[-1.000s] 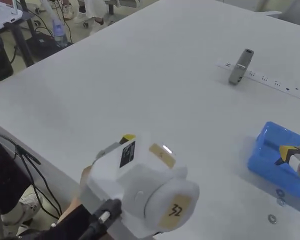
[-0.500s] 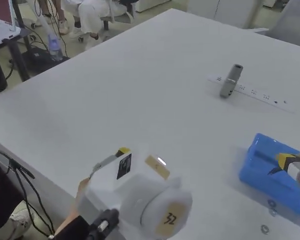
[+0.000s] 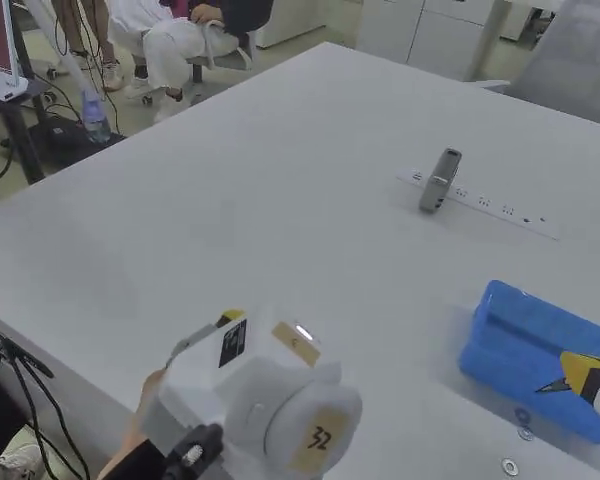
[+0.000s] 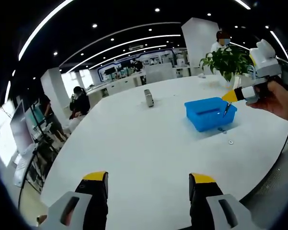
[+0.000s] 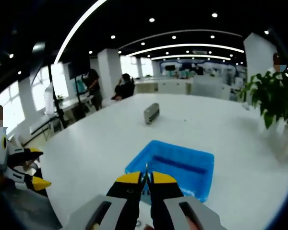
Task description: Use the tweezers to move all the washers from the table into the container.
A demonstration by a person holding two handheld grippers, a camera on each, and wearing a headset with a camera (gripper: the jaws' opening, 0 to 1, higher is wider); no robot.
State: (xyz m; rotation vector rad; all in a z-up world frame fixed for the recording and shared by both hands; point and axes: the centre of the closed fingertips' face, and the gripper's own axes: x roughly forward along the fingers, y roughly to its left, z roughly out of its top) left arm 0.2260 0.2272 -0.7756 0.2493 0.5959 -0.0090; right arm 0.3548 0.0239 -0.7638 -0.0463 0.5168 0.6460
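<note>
The blue container (image 3: 528,350) stands at the right of the white table (image 3: 280,180). Small washers (image 3: 507,466) lie on the table just in front of it, also seen as washers (image 4: 231,142) in the left gripper view. My right gripper (image 5: 145,179) is shut on thin tweezers (image 5: 146,171), whose tips point over the container (image 5: 175,165). Whether the tips hold a washer is too small to tell. From the left, the right gripper (image 4: 249,91) hangs above the container's (image 4: 210,113) right end. My left gripper (image 4: 149,184) stands open and holds nothing, over the table's near edge (image 3: 250,325).
A grey oblong device (image 3: 438,180) lies on a white power strip (image 3: 490,205) at the far side of the table. A potted plant (image 4: 228,60) stands beyond the container. People sit past the far left corner, with cables and a bottle on the floor.
The head camera has swung, so the whole table has slid down and left in the picture. Both grippers keep roughly their places relative to the table and container.
</note>
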